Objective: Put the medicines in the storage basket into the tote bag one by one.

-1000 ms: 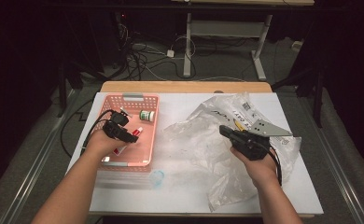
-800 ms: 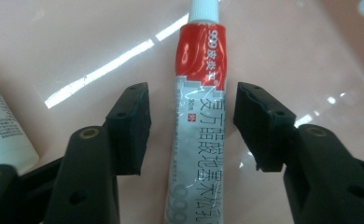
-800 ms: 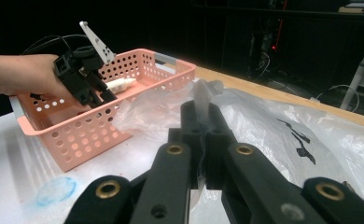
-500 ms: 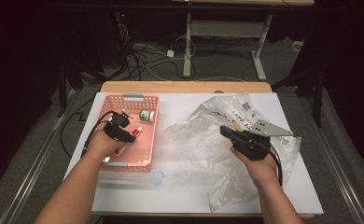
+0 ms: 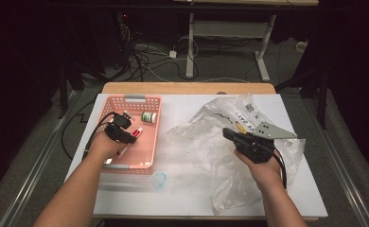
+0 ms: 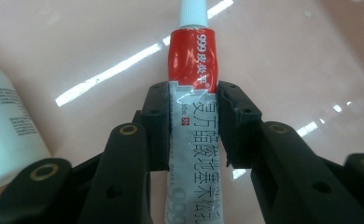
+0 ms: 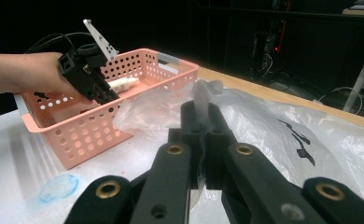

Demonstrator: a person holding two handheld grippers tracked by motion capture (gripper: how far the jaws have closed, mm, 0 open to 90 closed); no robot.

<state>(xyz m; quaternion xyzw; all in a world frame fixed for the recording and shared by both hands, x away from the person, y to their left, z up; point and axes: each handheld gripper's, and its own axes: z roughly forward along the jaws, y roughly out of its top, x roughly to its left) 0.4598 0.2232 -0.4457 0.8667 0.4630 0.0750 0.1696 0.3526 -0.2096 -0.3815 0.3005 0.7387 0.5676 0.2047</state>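
Observation:
A red and silver ointment tube with a white cap lies in the pink basket at the left of the table. My left gripper reaches down into the basket; its jaws have just been closing and both pads now press on the tube's sides. In the high view the tube sticks out beyond the left gripper. My right gripper is at the right, shut on a pinch of the clear plastic bag. In the right gripper view the film of the bag rises between the closed jaws of the right gripper.
A small white bottle with a green label lies in the basket's far part, close beside the tube. A blue stain marks the white table near the basket's front. Cables and desk legs stand on the floor behind.
Both hands stay where they were. In the high view the left gripper's jaws sit a little closer around the tube than a second ago.

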